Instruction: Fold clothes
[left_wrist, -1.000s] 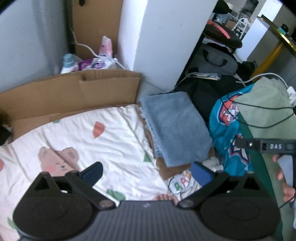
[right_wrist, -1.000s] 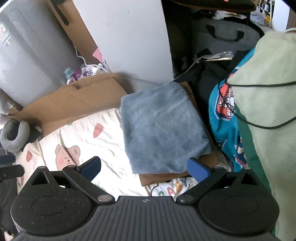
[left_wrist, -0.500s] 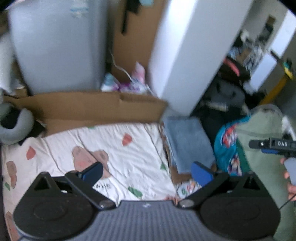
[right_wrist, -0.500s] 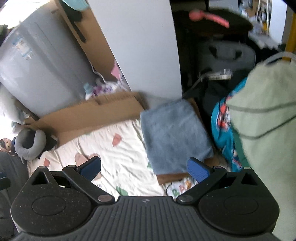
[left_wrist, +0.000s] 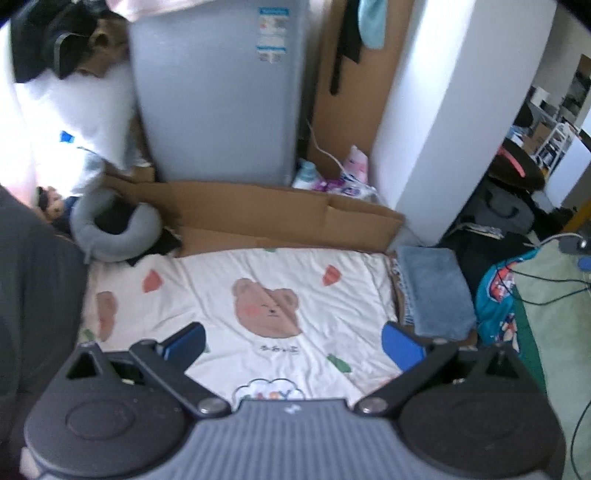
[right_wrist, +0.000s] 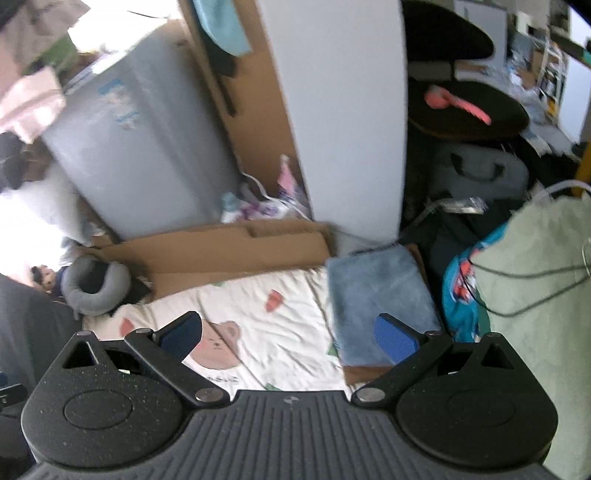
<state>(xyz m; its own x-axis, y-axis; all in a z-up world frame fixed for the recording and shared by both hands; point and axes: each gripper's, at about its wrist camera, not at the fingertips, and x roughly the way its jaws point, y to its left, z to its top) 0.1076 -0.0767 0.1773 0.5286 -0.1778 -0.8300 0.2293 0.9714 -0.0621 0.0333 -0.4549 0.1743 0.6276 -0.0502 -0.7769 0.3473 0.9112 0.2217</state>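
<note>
- Cream cloth, printed with a brown bear face, red-orange and green shapes.
- Folded towel, plain grey-blue.
- Neck pillow, grey.
- Cardboard, brown.
- Garment at right, teal with red and white print.
- Gripper fingers, black with blue pads.
- Fridge, grey.
</note>
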